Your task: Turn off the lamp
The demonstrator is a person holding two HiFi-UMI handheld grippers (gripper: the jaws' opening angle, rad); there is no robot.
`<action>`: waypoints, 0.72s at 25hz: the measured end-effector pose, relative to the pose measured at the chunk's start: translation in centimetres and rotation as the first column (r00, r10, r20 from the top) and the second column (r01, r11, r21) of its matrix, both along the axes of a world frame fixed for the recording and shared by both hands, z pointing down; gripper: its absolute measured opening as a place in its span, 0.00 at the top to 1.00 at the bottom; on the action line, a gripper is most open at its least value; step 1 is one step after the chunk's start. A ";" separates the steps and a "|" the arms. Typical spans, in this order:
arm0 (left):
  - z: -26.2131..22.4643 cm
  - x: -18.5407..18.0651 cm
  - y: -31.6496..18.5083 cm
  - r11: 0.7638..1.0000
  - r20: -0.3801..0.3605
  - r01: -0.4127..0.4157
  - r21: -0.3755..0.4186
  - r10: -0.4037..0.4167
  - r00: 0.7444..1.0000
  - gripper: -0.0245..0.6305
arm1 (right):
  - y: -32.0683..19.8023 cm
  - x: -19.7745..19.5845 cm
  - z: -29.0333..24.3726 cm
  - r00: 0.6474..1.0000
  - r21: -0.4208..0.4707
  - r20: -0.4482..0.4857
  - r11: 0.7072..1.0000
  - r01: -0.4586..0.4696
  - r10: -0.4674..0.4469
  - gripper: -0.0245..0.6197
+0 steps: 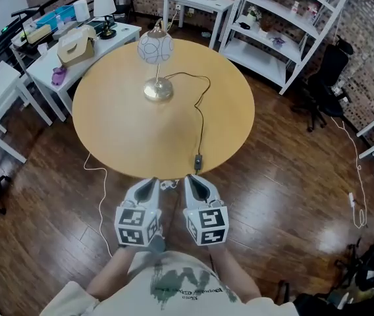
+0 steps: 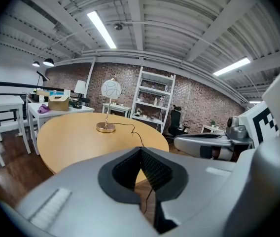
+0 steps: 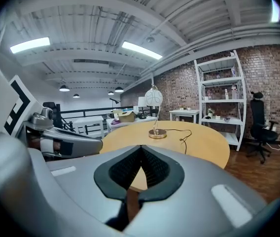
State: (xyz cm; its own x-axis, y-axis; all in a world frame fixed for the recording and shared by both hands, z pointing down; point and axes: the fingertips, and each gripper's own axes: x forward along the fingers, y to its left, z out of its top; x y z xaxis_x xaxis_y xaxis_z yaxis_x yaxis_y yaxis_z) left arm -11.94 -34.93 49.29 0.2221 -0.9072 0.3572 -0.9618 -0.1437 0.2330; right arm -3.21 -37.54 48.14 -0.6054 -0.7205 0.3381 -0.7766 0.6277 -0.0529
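Lamp stands upright toward the far side of the round table, nothing touching it. This is the very start, the approach step. Out front, the left gripper and right gripper hang side by side just off the table's near edge, over the floor. Their own views confirm it: left gripper jaws together, nothing btwn them; right gripper same, pads meeting at the tip, empty. Grey moulded plastic shells, black ribbed pads, marker cubes at the back.

Just ahead of the right gripper, a small dark block sits on the black cord near the table edge. It's prob. the inline switch (too small to make out a rocker or button). The cord is thin and limp, snaking back w/ a loop to the lamp's foot.

Next move, as I judge it: the right gripper goes forward and down onto that block and presses w/ its closed tip. A light block on a smooth top may skate, so the left gripper could pin the cord beside it.

Lamp itself: round white shade w/ a fine line pattern, slim stem, shiny brass-coloured disc foot. Lit or not, can't tell from here. Table: pale wood, smooth, matt. Floor: dark glossy planks.
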 end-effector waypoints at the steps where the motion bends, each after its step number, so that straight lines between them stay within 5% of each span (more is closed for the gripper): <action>1: -0.2 0.4 0.5 1.000 -0.003 0.002 0.003 -0.002 1.000 0.96 | 0.7 0.1 -0.4 1.000 0.006 0.007 1.000 0.010 -0.010 0.96; 18: -4.1 3.7 8.2 0.996 0.046 0.025 0.081 -0.029 0.999 0.96 | 9.3 1.7 -4.5 0.994 0.082 0.069 0.994 0.078 -0.084 0.96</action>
